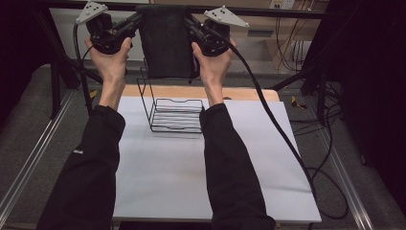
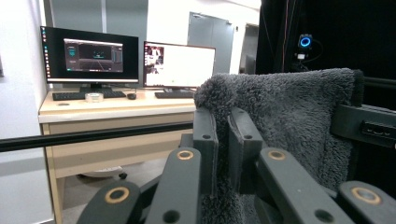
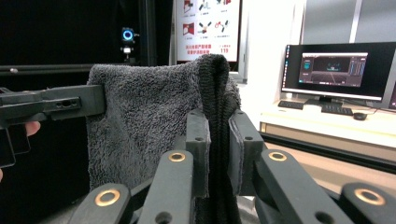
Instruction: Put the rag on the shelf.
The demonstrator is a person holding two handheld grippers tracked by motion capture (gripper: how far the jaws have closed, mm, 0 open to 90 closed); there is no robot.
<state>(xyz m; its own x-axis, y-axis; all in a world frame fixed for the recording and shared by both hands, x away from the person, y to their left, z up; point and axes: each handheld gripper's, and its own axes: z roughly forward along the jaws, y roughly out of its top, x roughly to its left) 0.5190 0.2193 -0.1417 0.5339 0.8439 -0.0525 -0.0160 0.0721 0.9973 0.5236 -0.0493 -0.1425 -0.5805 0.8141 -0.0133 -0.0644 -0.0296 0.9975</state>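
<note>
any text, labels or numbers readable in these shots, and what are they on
"119": on the wall poster in the right gripper view, under small lines too blurred to read.
Monitor and second monitor in the left gripper view: screen contents too small to read.
Monitor in the right gripper view: too small to read.
Dark grey towel, both grippers, wire rack: no writing seen.

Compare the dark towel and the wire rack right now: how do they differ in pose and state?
The dark towel hangs in the air, soft and solid; the wire rack stands on the white table, rigid and open. The left hand-held gripper and right hand-held gripper clamp the towel; nothing holds the rack.
</note>
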